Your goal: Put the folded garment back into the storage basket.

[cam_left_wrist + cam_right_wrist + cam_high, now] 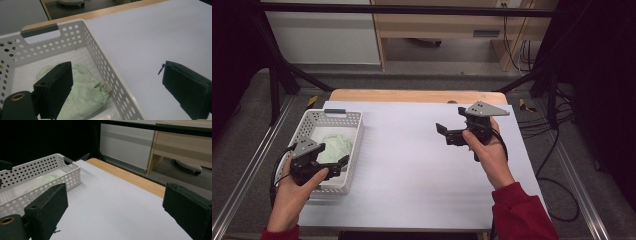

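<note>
A white perforated basket (pixel 357 131) stands at the table's left, with a pale green cloth (pixel 335 147) crumpled inside it. In the left gripper view the cloth (pixel 86 93) lies on the floor of the basket (pixel 100 53), with a small tag at its edge. My left gripper (pixel 343 164) hangs open over the basket's near right corner, one jaw above the cloth and the other outside the wall, holding nothing. Over the right half of the table my right gripper (pixel 451 123) is held up, open and empty, its jaws turned toward the basket (pixel 62 173).
A white sheet (pixel 422 165) covers the table, and a wooden edge (pixel 412 95) shows at the far side. Black frame posts (pixel 274 85) and cables (pixel 557 145) flank the table. A wooden cabinet (pixel 452 25) stands beyond it.
</note>
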